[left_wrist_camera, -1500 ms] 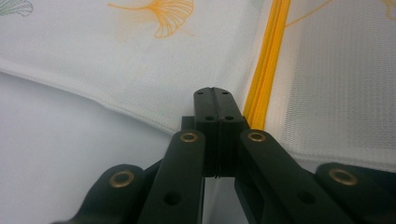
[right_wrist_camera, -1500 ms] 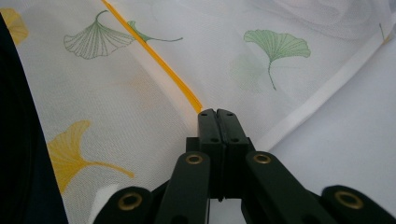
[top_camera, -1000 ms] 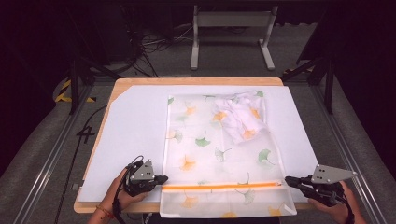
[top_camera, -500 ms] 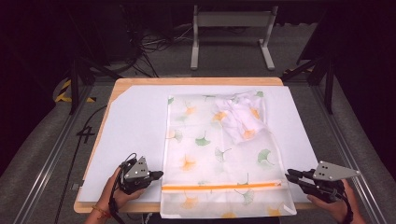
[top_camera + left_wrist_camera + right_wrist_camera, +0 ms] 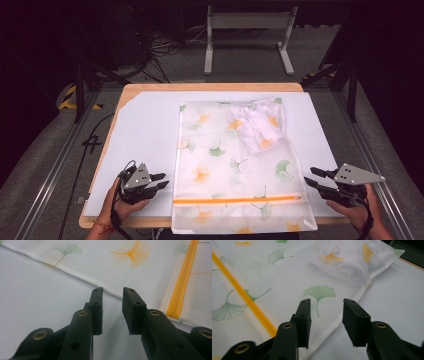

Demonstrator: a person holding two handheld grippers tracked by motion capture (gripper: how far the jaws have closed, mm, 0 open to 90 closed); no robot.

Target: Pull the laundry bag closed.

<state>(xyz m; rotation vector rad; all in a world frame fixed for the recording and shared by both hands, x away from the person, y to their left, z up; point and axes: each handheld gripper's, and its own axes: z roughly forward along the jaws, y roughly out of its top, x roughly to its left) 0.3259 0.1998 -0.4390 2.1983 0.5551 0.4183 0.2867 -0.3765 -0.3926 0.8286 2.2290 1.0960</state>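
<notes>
Table [image 5: 210,87]: a pale wooden top in the middle of the high view, its near edge toward the person, dark floor and metal rails around it.
White sheet [image 5: 145,130]: covers nearly all of the table top, with a strip of wood bare along the far edge and at the far left corner.
Printed bag [image 5: 225,165]: a large translucent white bag with green and orange ginkgo leaves, lying flat on the sheet, a little right of centre; its near end hangs just over the near table edge.
Folded cloth [image 5: 257,127]: a white bundle inside the bag, in its far right corner, with the leaf print lying over it; in the right gripper view it sits far beyond the jaws [image 5: 342,268].
Orange zipper [image 5: 237,200]: a thin orange line running left to right across the near end of the bag; it crosses the right side of the left gripper view [image 5: 181,280] and the left side of the right gripper view [image 5: 244,298].
Left gripper [image 5: 162,180]: held in the person's left hand at the near left, just beside the bag's left edge near the zipper's left end; jaws parted, nothing between them, above the bare sheet.
Right gripper [image 5: 311,176]: held in the right hand at the near right, just beside the bag's right edge; jaws spread wide, nothing between them, with the bag's hem below them.
</notes>
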